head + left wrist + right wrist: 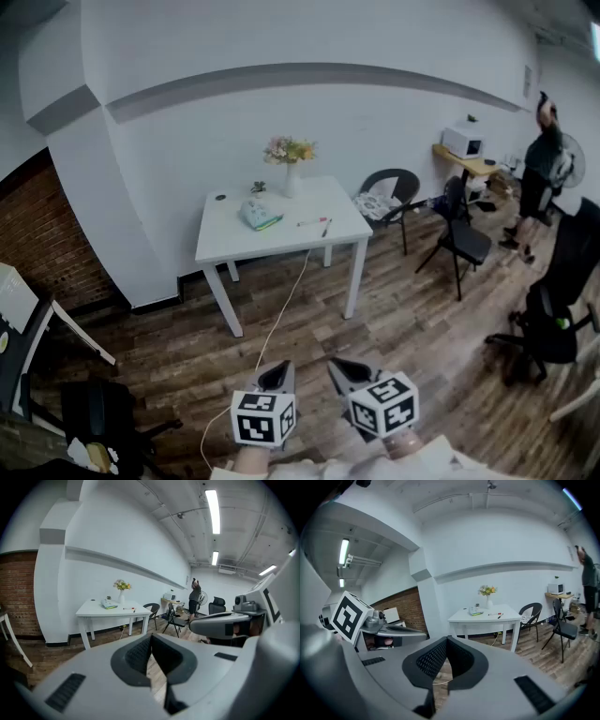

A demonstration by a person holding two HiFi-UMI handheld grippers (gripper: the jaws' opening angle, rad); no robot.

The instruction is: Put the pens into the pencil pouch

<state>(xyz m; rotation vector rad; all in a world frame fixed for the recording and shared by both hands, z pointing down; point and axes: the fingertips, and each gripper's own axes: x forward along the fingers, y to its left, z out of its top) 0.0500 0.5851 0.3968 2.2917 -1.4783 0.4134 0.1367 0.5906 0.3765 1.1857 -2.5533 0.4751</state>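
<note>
Far ahead stands a white table. On it lie a pale pencil pouch with a green edge, a red pen and a dark pen to the right of it. Both grippers are well short of the table, over the wooden floor. My left gripper and right gripper are side by side, both shut with nothing in them. The left gripper view shows its jaws pressed together and the pouch far off. In the right gripper view the jaws are likewise shut, with the pens distant.
A vase of flowers stands at the table's back edge. A white cable runs across the floor from the table. Black chairs stand to the right, an office chair nearer. A person stands by a microwave shelf.
</note>
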